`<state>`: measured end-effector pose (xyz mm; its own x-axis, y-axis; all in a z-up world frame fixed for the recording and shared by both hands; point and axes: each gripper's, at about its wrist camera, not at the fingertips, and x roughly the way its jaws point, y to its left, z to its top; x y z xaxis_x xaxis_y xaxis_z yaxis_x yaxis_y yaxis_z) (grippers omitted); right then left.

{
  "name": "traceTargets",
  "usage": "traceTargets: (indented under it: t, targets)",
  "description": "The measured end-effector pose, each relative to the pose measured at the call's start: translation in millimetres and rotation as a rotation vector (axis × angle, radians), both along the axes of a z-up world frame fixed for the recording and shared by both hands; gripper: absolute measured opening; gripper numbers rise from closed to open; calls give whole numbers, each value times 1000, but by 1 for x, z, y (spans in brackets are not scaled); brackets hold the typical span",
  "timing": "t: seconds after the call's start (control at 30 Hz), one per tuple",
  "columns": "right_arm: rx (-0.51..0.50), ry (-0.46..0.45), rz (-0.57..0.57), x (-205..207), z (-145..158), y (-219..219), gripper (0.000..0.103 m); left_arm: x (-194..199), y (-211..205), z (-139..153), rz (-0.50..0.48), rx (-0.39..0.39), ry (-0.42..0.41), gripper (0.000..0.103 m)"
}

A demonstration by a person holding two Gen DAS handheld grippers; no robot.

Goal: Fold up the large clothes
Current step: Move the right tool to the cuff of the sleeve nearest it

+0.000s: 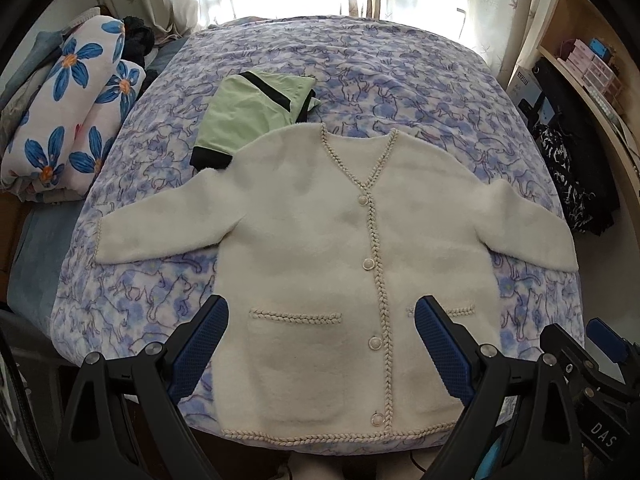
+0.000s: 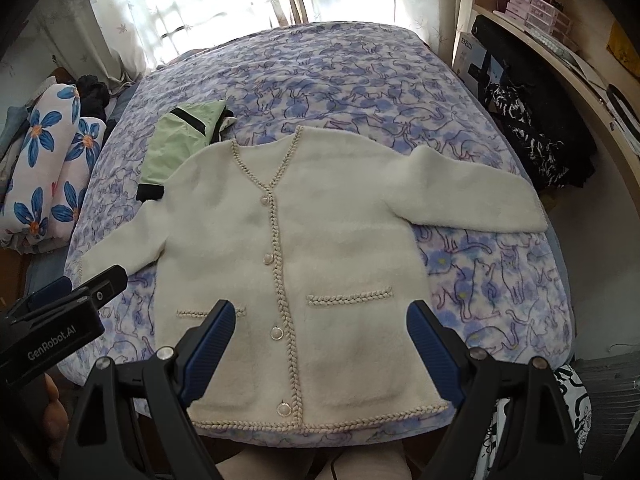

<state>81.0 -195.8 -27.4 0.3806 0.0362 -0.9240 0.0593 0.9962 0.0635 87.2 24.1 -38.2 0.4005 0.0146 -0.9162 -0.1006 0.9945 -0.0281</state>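
Note:
A cream fleece cardigan [image 1: 320,240] with braided trim, buttons and two pockets lies flat and buttoned on the bed, sleeves spread out, hem at the near edge. It also shows in the right wrist view [image 2: 304,248]. My left gripper [image 1: 322,312] is open and empty, held above the lower part of the cardigan. My right gripper [image 2: 320,316] is open and empty above the hem area. The right gripper shows at the right edge of the left wrist view [image 1: 600,344]; the left gripper shows at the left of the right wrist view [image 2: 72,296].
A folded green garment with black trim [image 1: 256,116] lies beyond the cardigan's left shoulder, partly under it. The bed has a blue cat-print cover [image 1: 360,64]. A flowered quilt bundle [image 1: 68,112] is on the left. Shelves with boxes and dark clothes [image 1: 568,120] stand on the right.

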Motion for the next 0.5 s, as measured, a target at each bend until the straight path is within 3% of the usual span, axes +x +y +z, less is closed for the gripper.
traceTargets:
  t: [0.17, 0.3, 0.5]
  targets:
    - [87, 9, -16, 17, -8, -51, 88, 12, -48, 8, -31, 19, -37, 93]
    - [138, 53, -11, 29, -34, -95, 88, 28, -101, 4, -94, 18, -54, 93]
    - [218, 115, -111, 50, -91, -181, 78, 76, -185, -32, -145, 61, 17, 93]
